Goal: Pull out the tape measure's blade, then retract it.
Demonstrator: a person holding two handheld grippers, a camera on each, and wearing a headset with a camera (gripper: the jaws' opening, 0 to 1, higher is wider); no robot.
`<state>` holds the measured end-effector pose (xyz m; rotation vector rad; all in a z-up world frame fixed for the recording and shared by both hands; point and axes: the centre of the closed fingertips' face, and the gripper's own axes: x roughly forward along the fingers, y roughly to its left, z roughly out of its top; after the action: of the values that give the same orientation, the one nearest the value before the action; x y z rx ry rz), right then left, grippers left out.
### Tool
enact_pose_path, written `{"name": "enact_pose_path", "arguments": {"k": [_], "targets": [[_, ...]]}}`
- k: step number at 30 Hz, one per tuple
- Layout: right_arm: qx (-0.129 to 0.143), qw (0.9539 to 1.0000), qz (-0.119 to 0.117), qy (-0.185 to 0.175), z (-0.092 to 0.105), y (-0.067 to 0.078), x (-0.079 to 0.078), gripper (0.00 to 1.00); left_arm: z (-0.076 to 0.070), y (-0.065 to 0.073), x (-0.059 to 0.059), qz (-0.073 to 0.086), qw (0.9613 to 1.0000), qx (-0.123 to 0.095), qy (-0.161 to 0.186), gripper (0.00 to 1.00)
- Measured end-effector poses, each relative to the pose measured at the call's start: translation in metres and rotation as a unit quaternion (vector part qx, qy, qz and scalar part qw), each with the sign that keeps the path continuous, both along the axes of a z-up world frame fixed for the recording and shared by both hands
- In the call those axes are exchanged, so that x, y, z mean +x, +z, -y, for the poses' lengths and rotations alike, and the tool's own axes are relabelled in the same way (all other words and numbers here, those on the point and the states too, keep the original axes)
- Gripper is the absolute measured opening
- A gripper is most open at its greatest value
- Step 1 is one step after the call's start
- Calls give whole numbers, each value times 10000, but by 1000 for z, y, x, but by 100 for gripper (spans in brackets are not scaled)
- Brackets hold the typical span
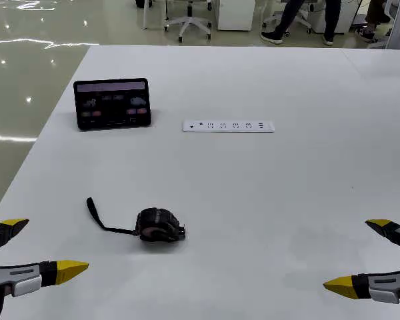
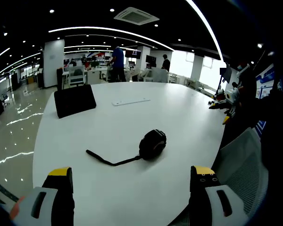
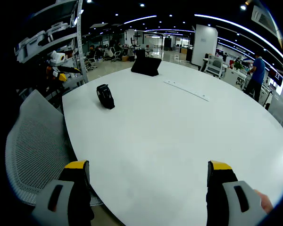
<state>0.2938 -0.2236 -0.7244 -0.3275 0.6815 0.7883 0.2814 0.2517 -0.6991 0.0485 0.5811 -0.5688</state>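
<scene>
A black tape measure (image 1: 159,225) with a black wrist strap (image 1: 100,218) trailing to its left lies on the white table (image 1: 253,193), near the front left. It sits ahead of my left gripper (image 1: 43,248), whose yellow-tipped jaws stand wide open with nothing between them. The left gripper view has the tape measure (image 2: 153,143) just beyond my open gripper (image 2: 132,172). My right gripper (image 1: 365,256) hangs open at the table's front right, well away from the tape measure (image 3: 105,95), seen far to the left past my open right gripper (image 3: 148,165). The blade is fully inside the case.
A dark tablet (image 1: 112,103) stands propped at the back left. A white power strip (image 1: 228,125) lies flat behind the table's middle. A mesh office chair (image 3: 35,146) sits at the near table edge. People and office chairs stand beyond the far edge.
</scene>
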Motion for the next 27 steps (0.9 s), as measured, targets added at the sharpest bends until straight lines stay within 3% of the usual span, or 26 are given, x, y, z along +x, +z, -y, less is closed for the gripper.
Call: {"name": "enact_pose_path", "arguments": {"k": [12, 14, 17, 19, 21, 23, 25, 27], "targets": [[8, 9999, 123, 15, 3, 7, 1, 100, 10, 2, -2, 38, 10000, -35, -60, 100], [51, 9998, 170, 17, 2, 8, 2, 100, 10, 6, 1, 231, 9997, 46, -67, 100], [42, 9998, 208, 12, 4, 9, 4, 100, 10, 6, 2, 221, 9997, 12, -97, 100], [47, 9997, 234, 20, 3, 9, 5, 100, 9, 8, 5, 417, 9989, 159, -157, 100], [37, 9997, 234, -3, 4, 9, 7, 100, 13, 8, 5, 384, 9990, 40, -206, 100], [93, 9997, 240, -56, 4, 11, 11, 100, 13, 5, 8, 393, 9987, 201, -243, 100], [115, 9996, 249, -62, 4, 11, 14, 100, 18, 2, 9, 278, 9989, 171, -342, 100], [119, 9996, 257, -43, 2, 11, 16, 100, 20, 1, 12, 272, 9985, 260, -405, 100]]}}
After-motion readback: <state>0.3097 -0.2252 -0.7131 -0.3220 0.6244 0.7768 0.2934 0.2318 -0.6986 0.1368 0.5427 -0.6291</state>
